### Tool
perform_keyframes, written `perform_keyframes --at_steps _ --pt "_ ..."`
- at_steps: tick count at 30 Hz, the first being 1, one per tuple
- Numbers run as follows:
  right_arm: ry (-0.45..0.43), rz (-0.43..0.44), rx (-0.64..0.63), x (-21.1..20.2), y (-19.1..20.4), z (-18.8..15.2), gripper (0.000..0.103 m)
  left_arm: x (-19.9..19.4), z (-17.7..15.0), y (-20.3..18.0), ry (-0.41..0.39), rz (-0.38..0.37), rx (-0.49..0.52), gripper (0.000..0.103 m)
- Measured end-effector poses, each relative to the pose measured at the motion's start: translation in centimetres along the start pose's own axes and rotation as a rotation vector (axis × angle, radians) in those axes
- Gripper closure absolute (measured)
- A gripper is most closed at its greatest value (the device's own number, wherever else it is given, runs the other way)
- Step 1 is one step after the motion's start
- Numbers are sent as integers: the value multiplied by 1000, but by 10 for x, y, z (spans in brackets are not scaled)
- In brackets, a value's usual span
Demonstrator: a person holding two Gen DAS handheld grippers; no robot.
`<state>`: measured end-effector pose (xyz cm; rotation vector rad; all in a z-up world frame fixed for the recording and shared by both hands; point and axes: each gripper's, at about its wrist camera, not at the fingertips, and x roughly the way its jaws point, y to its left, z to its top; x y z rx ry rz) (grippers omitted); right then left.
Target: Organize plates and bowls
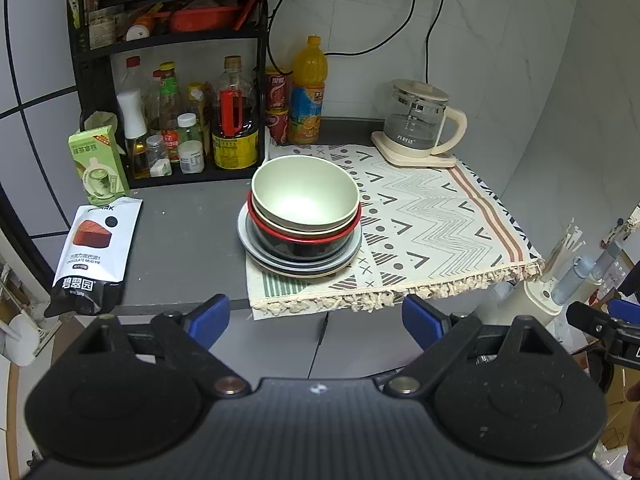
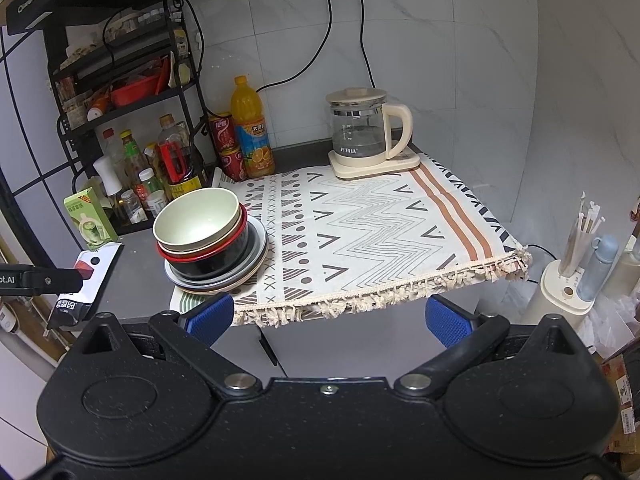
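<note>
i am holding the left gripper (image 1: 316, 322) and right gripper (image 2: 328, 318) spread wide and empty, short of the counter. the green bowl (image 1: 305, 197) is sitting nested atop the red-rimmed bowl (image 1: 304, 242) and plates (image 1: 256, 252) on the cloth's (image 1: 432, 216) left edge. this is fitting either a finished stack or one awaiting sorting.

Pale green bowl (image 1: 305, 193), red-rimmed black bowl (image 1: 304, 242), grey plate (image 1: 256, 254), zigzag-patterned cream cloth (image 1: 432, 224).

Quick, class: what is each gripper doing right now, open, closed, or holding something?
Left gripper: open, holding nothing.
Right gripper: open, holding nothing.
</note>
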<state>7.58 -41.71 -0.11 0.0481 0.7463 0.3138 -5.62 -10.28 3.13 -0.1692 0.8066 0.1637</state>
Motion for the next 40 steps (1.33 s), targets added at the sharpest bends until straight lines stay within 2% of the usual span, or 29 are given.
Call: perform_keyframes --at_steps 21,40 --pt "19 11 20 9 9 -8 0 7 -2 15 24 -6 -17 11" --pt "7 27 0 21 18 0 0 15 3 21 48 14 -20 11"
